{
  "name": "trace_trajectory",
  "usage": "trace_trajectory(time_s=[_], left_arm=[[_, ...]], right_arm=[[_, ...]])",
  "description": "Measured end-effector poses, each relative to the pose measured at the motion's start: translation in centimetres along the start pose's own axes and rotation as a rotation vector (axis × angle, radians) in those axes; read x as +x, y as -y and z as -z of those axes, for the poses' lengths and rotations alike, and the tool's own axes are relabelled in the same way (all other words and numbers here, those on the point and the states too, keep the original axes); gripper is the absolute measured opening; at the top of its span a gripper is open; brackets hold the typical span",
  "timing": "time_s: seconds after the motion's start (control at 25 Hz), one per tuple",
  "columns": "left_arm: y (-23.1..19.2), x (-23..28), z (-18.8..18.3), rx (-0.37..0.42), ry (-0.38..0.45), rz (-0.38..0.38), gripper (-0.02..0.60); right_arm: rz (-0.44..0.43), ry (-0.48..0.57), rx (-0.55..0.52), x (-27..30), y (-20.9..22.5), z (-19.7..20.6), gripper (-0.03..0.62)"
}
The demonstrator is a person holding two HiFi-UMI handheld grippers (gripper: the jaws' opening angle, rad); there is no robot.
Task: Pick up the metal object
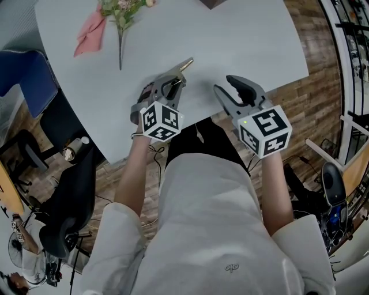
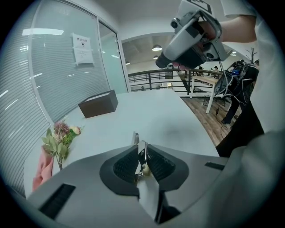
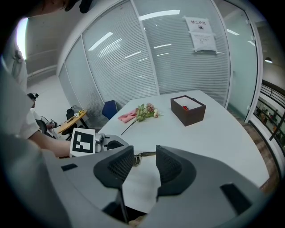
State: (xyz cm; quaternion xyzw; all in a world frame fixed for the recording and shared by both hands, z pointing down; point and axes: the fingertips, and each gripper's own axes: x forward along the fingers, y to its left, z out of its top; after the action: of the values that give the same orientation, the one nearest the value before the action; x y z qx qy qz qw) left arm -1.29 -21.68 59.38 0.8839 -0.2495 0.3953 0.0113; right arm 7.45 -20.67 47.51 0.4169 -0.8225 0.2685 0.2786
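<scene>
A thin metal object (image 1: 185, 63) sticks out forward from my left gripper (image 1: 180, 72), just above the white table (image 1: 242, 40). In the left gripper view the black pads stand close together with the metal strip (image 2: 136, 139) pinched between them, so this gripper (image 2: 141, 156) is shut on it. My right gripper (image 1: 223, 83) hovers to the right of it near the table's front edge, jaws wide apart and empty. In the right gripper view its pads (image 3: 120, 165) frame the metal object (image 3: 144, 155) and the left gripper's marker cube (image 3: 83, 142).
A bunch of flowers (image 1: 121, 14) and a pink cloth (image 1: 91, 31) lie at the table's far left. A dark brown open box (image 3: 188, 109) stands further back. Dark office chairs (image 1: 63, 190) are on the wooden floor at the left.
</scene>
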Motion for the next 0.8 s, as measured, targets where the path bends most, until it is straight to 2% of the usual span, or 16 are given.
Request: trace_trajectory(time_s=[0.44, 0.8], left_arm=[[-1.5, -0.6, -0.2, 0.025, 0.005, -0.046, 0.044], [-3.0, -1.5, 0.7, 0.002, -0.001, -0.092, 0.029]], right_arm=[[-0.003, 0.005, -0.01, 0.4, -0.6, -0.9, 0.16], [-0.006, 0.016, -0.019, 0.9, -1.3, -1.4, 0.16]])
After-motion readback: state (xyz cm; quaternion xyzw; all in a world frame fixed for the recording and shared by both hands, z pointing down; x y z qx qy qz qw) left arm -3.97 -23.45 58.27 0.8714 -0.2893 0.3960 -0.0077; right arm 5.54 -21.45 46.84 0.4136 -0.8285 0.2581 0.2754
